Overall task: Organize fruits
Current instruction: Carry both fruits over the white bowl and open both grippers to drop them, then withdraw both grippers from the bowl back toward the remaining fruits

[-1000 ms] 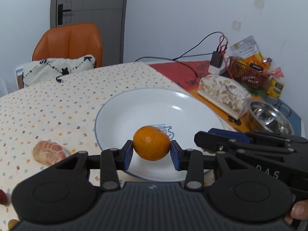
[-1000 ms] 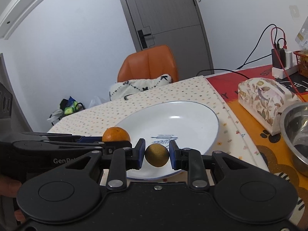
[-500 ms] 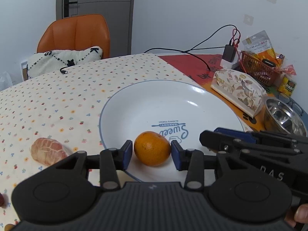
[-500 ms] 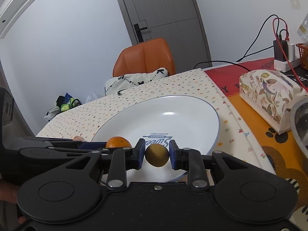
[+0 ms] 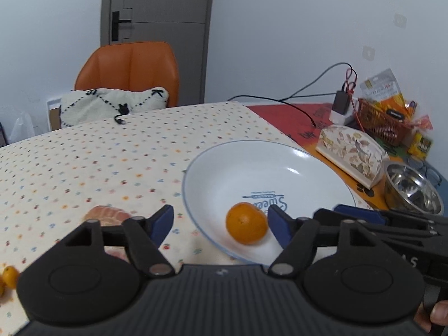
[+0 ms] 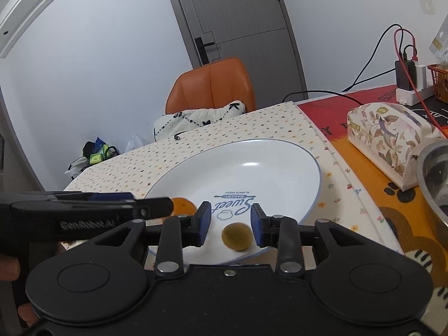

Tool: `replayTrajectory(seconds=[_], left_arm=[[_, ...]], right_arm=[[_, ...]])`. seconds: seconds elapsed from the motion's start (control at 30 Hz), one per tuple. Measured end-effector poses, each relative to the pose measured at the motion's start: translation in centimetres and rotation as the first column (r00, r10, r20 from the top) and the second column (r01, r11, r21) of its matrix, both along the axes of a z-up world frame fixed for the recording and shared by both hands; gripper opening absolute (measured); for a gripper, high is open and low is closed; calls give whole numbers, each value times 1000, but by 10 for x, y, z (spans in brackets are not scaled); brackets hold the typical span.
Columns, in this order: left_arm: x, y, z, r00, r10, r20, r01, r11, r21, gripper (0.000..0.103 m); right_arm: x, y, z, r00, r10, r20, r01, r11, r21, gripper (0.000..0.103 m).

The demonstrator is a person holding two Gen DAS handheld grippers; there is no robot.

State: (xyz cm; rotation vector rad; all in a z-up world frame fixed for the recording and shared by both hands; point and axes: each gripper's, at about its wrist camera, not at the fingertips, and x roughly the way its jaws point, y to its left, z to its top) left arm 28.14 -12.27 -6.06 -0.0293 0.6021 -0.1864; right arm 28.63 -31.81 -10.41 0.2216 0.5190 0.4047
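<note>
Left wrist view: fingers [image 5: 219, 221] just spread wide, orange [image 5: 246, 223] lying loose on plate [image 5: 280, 156], nearer the right finger.

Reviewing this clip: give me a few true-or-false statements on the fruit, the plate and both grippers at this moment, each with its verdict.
1. The orange lies on the white plate. True.
2. The left gripper is clamped on the orange. False: its jaws have just been opening and stand wide, with the orange loose between them.
3. The small brown fruit is on the plate, between the right gripper's jaws. True; those jaws have just been opening and do not press it.
4. The metal bowl holds the orange. False: the orange is on the plate.
5. A peeled fruit lies on the dotted tablecloth, outside the plate. True.
</note>
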Motion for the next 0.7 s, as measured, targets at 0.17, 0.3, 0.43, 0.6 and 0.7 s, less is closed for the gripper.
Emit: replayTrajectory(seconds=[0.17,0.3,0.43,0.6,0.7], left_arm=[[-12,14,5,1000,20,14,-20,1000,-8,84],[-22,22,6,998,49,24,-50,998,45,93],[-32,33,6,997,71,19,-72,996,51,94],[-44,45,5,997,68,31,-70,994,87,97],[-51,55,9,996,78,37,-80,996,47,101]], right_arm=[[-13,-2,1,1000,-12,4,12,1000,21,52],[-21,3,2,1000,-11,16,11,1000,17,65],[-28,11,4,1000,3,29,-3,1000,2,78],[-36,13,7,999,-14,46,14,1000,17,103],[-39,15,8,998,-20,59,18,999,28,103]])
